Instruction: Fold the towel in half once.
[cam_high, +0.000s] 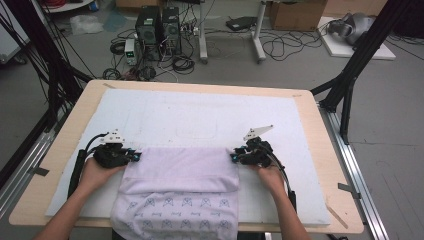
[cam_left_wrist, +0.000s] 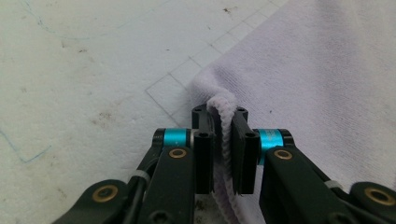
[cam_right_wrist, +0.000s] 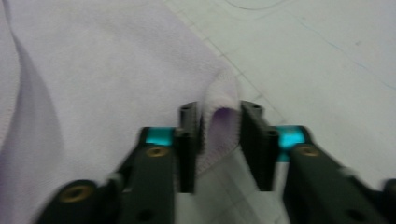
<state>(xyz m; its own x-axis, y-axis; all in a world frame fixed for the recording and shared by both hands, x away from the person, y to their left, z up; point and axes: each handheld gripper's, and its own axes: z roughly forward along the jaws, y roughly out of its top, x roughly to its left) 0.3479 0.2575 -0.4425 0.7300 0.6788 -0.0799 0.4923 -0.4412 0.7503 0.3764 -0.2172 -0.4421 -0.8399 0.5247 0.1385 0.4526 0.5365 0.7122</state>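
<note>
- White mat (cam_high: 200, 115) on the table (cam_high: 65, 150) gives a flat folding surface.
- Lilac towel (cam_high: 182, 172) lies at the near edge, its front overhanging.
- Left gripper (cam_left_wrist: 226, 140) is clamped on one corner.
- Right gripper (cam_right_wrist: 219, 140): jaws apart around the other corner.

The towel (cam_left_wrist: 317, 70) is seen as soft, matt lilac terry cloth with a corded hem. The tongs (cam_left_wrist: 223, 154) are made of matt black plastic with brass-coloured rivets and glossy blue metal sleeves. The worktop (cam_high: 320, 125) is edged in pale wood.
</note>
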